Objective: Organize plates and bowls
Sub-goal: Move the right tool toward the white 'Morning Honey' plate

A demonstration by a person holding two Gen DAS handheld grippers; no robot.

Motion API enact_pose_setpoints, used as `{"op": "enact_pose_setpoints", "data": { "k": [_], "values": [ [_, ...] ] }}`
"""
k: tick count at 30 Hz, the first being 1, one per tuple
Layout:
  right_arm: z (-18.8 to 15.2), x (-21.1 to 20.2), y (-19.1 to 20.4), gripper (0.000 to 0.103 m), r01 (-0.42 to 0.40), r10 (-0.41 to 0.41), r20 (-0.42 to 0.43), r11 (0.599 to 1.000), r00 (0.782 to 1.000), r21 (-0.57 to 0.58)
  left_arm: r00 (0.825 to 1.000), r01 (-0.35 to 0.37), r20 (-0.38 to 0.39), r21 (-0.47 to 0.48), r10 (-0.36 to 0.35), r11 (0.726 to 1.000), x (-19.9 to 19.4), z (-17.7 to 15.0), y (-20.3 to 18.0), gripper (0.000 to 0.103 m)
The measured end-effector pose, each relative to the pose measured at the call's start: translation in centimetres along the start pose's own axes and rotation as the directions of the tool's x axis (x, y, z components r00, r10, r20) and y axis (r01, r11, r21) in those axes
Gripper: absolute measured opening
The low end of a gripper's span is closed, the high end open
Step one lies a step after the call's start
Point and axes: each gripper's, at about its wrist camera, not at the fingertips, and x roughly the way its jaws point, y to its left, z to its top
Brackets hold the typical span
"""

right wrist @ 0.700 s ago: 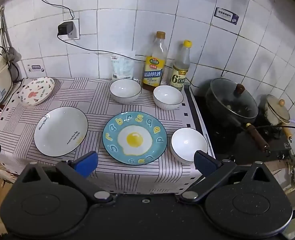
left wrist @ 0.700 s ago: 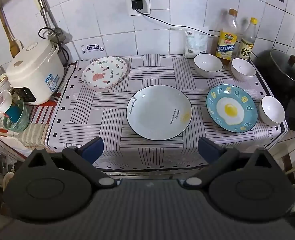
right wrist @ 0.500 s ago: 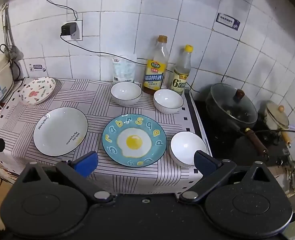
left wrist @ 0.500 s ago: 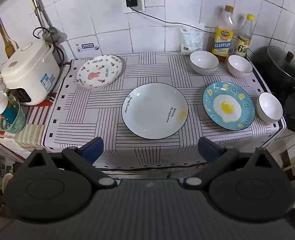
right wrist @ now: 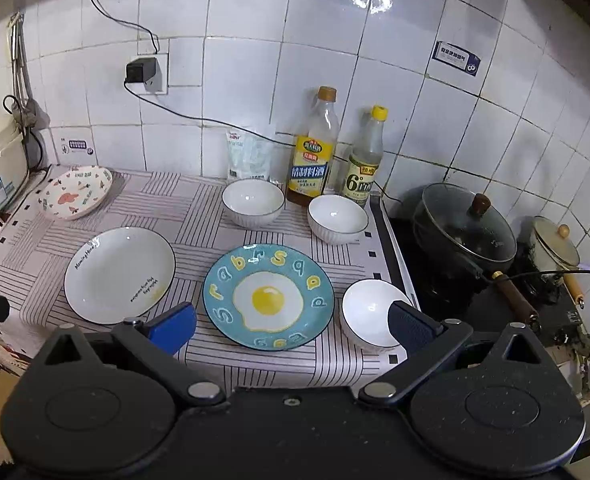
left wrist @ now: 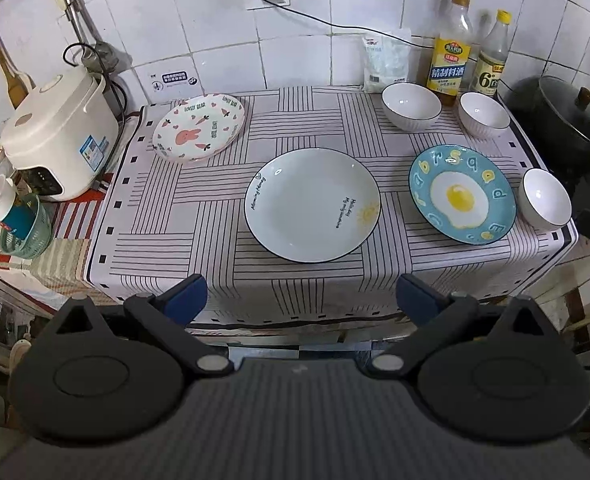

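Evidently nothing is sorted yet: three plates lie apart on the tabletop [left wrist: 215, 216], the rabbit plate [left wrist: 198, 127] at the back left, the white plate [left wrist: 313, 204] in the middle, the egg plate [left wrist: 462, 193] to the right. Three bowls stand singly, two [left wrist: 411, 106] [left wrist: 483, 114] by the bottles [left wrist: 451, 48], one [left wrist: 546, 198] at the right edge. Both the left gripper [left wrist: 301, 294] and right gripper [right wrist: 291, 322] hang spread wide and empty short of the dishes, probably to line up a first pick.
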Motion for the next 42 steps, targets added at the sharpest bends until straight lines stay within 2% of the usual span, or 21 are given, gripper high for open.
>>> {"op": "enact_pose_setpoints", "data": {
  "k": [9,32,36,39,42],
  "values": [
    [-0.4,0.4,-0.5,0.103,-0.028,0.027,0.030,0.999,0.999,0.039,1.000,-0.017,-0.020,-0.026,0.017,0.999,0.6,-0.1,0.8,0.102],
    [-0.2,1.1,1.0,0.103,-0.027,0.028,0.046,0.999,0.999,-0.018,0.999,-0.014,-0.029,-0.027,0.014,1.000,1.3,0.0,1.5,0.102],
    [-0.5,1.1,1.2,0.103,-0.080,0.083,0.109,0.996,0.991,-0.027,1.000,0.006,-0.016,-0.040,-0.007,0.999,1.5,0.2,1.9,0.102],
    [-0.9,1.7,0.8,0.103,-0.189,0.189,0.189,0.982,0.964,-0.019,1.000,0.017,0.012,-0.039,-0.017,0.999,1.6,0.6,2.4,0.101],
    [0.0,3.1,0.9,0.101,-0.281,0.283,0.178,0.959,0.942,-0.038,0.998,0.006,0.055,-0.043,-0.004,0.999,1.7,1.4,3.1,0.100]
  ]
}}
